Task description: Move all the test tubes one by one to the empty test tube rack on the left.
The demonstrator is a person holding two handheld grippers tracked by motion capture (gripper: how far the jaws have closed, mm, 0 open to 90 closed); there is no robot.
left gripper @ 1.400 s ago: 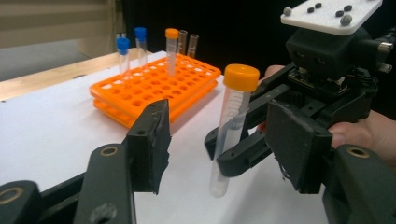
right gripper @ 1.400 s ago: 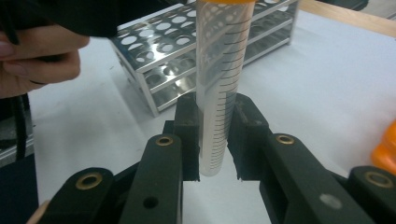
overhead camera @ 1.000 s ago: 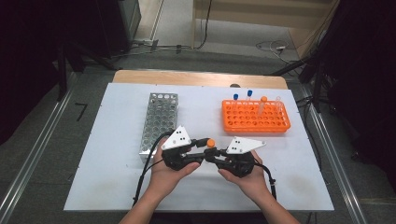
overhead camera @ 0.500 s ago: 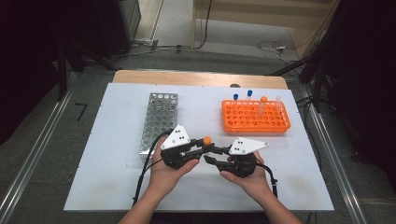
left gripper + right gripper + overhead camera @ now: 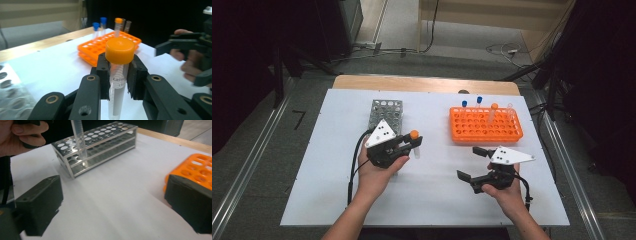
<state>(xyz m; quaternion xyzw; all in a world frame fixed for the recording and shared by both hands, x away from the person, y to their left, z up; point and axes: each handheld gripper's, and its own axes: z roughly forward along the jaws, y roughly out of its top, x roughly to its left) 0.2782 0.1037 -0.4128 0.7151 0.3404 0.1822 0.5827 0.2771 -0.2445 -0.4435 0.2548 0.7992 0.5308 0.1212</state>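
**Orange-capped tube gripped by left tool; right tool spread wide**

The left tool (image 5: 411, 142) is clamped on the orange-capped tube (image 5: 119, 75), its jaws pressed against the clear body just under the cap. The tube is held upright above the white tabletop (image 5: 332, 165), just beside the near end of the metal rack (image 5: 385, 112); in the right gripper view its lower end appears to hang over the rack's near corner, though how far above it cannot be judged. The right tool (image 5: 473, 162) has just been opening, and its jaws now stand wide apart with nothing between them. It is held well apart from the left tool, near the front of the orange rack (image 5: 484, 125), in which a few more tubes stand.
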